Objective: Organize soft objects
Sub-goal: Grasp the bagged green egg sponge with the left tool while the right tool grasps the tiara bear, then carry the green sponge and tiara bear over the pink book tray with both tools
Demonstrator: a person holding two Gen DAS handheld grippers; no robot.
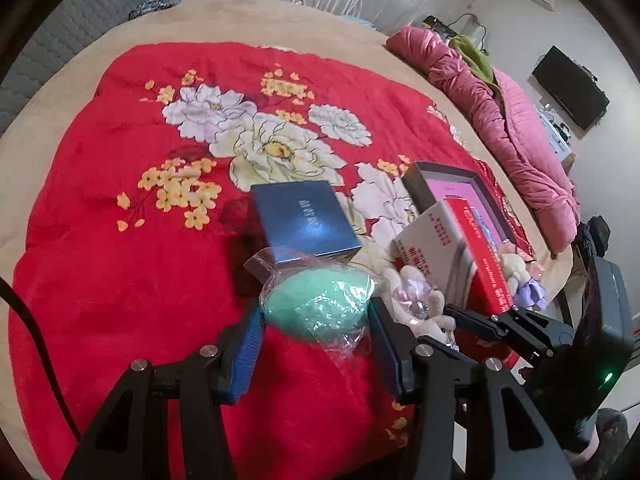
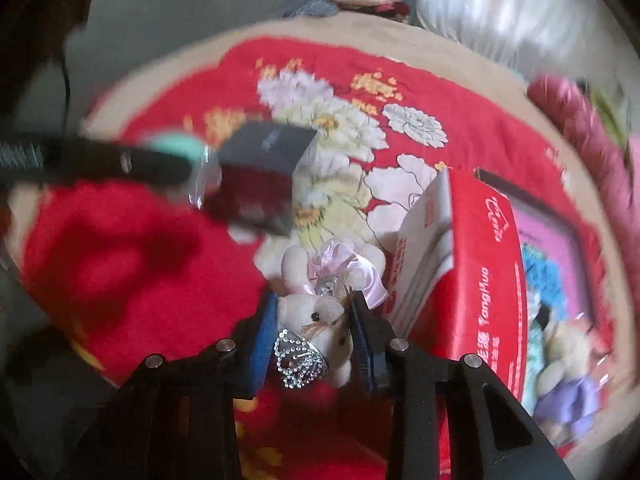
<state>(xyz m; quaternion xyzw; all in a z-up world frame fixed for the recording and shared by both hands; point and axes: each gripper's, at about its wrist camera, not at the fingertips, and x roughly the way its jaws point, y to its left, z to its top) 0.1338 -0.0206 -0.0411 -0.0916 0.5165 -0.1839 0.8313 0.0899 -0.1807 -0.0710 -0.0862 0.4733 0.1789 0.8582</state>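
My left gripper (image 1: 316, 312) is shut on a mint-green sponge egg in a clear plastic bag (image 1: 318, 306), held above the red floral blanket (image 1: 120, 280). My right gripper (image 2: 312, 316) is shut on the head of a cream plush bear with a pink bow and a rhinestone crown (image 2: 316, 320). That bear (image 1: 416, 296) shows in the left wrist view just right of the sponge, with the right gripper (image 1: 460, 316) on it. A second bear in a purple dress (image 2: 568, 384) lies beside a red box (image 2: 480, 264).
A dark blue box (image 1: 306, 220) sits on the blanket behind the sponge. An open dark tray with a pink lining (image 1: 460, 188) stands behind the red and white box (image 1: 440, 240). A pink quilt (image 1: 512, 128) lies along the bed's right edge.
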